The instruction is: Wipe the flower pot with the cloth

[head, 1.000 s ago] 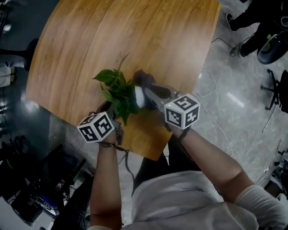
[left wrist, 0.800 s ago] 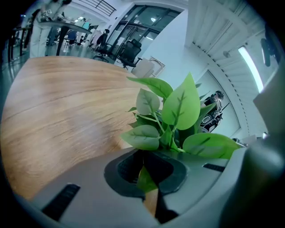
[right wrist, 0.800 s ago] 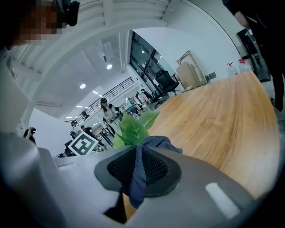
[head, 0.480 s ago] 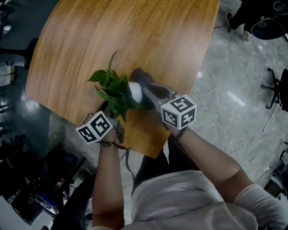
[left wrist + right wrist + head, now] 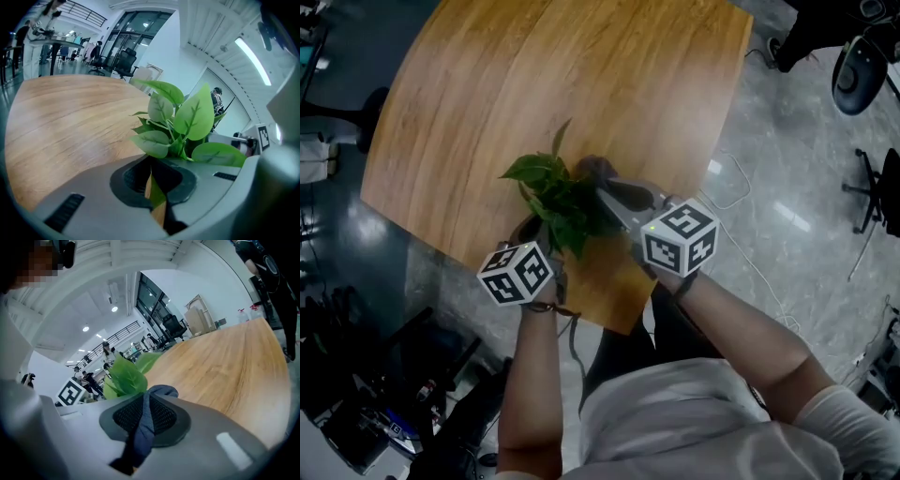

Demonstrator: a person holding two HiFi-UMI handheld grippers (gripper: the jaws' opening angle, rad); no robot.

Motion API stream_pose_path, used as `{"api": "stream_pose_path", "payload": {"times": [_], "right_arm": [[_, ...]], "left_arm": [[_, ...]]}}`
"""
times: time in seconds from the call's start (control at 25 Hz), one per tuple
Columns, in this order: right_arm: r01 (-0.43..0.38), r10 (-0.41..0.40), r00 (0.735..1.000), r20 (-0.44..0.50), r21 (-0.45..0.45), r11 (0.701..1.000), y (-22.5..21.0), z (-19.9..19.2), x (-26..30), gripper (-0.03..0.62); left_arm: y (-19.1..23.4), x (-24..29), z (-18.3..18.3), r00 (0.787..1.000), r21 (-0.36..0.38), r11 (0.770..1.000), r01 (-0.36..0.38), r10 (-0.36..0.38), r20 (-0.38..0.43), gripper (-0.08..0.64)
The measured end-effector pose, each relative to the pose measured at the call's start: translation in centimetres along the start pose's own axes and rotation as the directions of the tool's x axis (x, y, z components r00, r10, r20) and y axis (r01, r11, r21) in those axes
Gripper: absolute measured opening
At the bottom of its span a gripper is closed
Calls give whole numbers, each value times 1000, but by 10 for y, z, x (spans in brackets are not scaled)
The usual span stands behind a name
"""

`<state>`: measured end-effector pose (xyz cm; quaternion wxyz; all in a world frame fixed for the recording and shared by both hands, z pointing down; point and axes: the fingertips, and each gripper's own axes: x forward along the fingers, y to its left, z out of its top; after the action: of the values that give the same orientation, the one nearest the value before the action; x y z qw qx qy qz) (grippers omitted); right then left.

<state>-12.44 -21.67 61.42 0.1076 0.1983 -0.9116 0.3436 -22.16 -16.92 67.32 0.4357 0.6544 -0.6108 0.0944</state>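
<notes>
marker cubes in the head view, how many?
2. The left cube sits below-left of the plant, on the left gripper. The right cube is right of the plant, on the right gripper, whose jaws pinch the cloth. None looks hidden.

The table (image 5: 581,75) you worked over was wood-grained, with a soft satin sheen. Your cloth (image 5: 139,434) looked like a soft, matt blue-grey weave. The plant (image 5: 197,115) had smooth, faintly waxy leaves. Your right gripper (image 5: 149,397) was matt grey plastic, its pads (image 5: 164,416) dark and mesh-textured. The floor (image 5: 787,169) was glossy stone.
</notes>
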Motion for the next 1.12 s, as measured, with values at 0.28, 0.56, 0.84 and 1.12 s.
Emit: {"api": "stream_pose_path", "payload": {"times": [0.28, 0.56, 0.84, 1.12], "right_arm": [[74, -72, 995, -72, 37, 997, -53, -50, -2, 41], [-31, 31, 999, -15, -36, 999, -6, 4, -13, 41], [-1, -1, 995, -96, -25, 1000, -47, -55, 8, 41], [-25, 25, 999, -26, -15, 1000, -23, -24, -9, 41]], "left_arm": [[-17, -1, -1, 998, 192, 981, 31, -41, 50, 11], [-30, -8, -8, 998, 267, 962, 47, -56, 24, 11], [-30, -5, -12, 997, 254, 966, 46, -61, 51, 12], [-9, 0, -14, 998, 114, 994, -7, -1, 69, 12]]}}
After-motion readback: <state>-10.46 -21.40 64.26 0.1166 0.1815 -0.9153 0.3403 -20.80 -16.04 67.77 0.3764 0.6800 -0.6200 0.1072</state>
